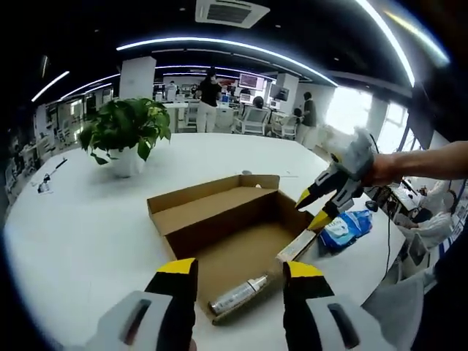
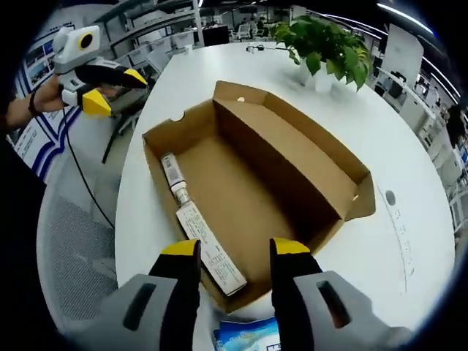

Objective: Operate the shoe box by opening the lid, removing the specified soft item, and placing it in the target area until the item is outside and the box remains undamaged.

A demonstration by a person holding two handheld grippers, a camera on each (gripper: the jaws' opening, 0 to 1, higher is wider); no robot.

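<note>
White round table (image 1: 88, 219) (image 2: 409, 219): carries everything; its far edge is cut off in both views.

Shoe box (image 1: 219, 219) (image 2: 256, 168): one, brown cardboard, open, lid folded back and standing up along one long side. In the left gripper view the near end of the box is partly hidden behind that gripper's own jaws.

Potted plant (image 1: 126, 135) (image 2: 322, 44): one, green leaves in a white pot, well apart from the box.

Left gripper (image 1: 241, 281) (image 2: 102, 86): jaws apart, nothing between them, touching nothing. In the right gripper view it hangs off the table edge, near the box's far end, held by a hand (image 2: 44, 91).

Right gripper (image 2: 230, 256) (image 1: 316, 208): jaws apart, empty. In the left gripper view its yellow tips hover just above the box's right end; whether they touch the carton cannot be told.

Box contents, two items lying end to end along one wall: a long flat white carton (image 2: 212, 248) (image 1: 296, 247) with print too small to read, and a silver cylindrical tube or bottle (image 1: 238, 295) (image 2: 173, 174), type unclear.

Soft item: one blue-and-white soft packet (image 1: 345, 228) (image 2: 245, 336), lying on the table outside the box, just beside its end. It is cut off at the bottom of the right gripper view, behind the jaws.

Background: several people and desks, too distant to make out.
</note>
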